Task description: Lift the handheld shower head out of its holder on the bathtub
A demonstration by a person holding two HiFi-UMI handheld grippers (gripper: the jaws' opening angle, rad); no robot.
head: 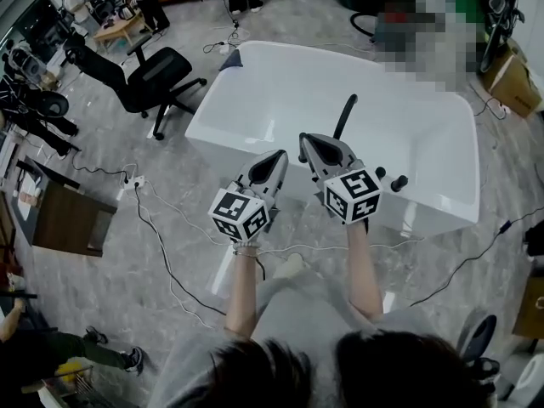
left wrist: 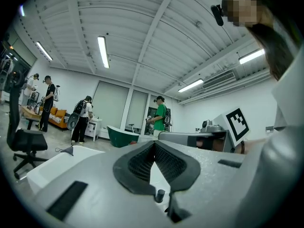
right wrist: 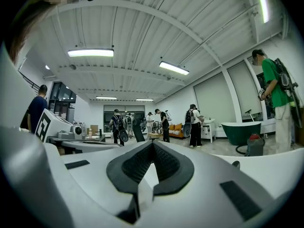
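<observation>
A white bathtub (head: 202, 131) fills the middle of the head view. The black handheld shower head (head: 345, 116) stands up from its near rim, slanting to the right. Two black knobs (head: 389, 178) sit on the rim to its right. My right gripper (head: 303, 138) is level and shut on nothing, its tips just left of the shower head's lower part and apart from it. My left gripper (head: 280, 154) is beside it on the left, jaws meeting at the tip, empty. The right gripper view shows the shower head (right wrist: 137, 132) just beyond the closed jaws.
Black office chairs (head: 155, 78) stand left of the tub, and a wooden cabinet (head: 71, 220) is at the left edge. Cables (head: 170, 228) trail over the grey floor. A cardboard box (head: 515, 84) is at the far right. Several people and a green tub (right wrist: 245, 131) are farther off.
</observation>
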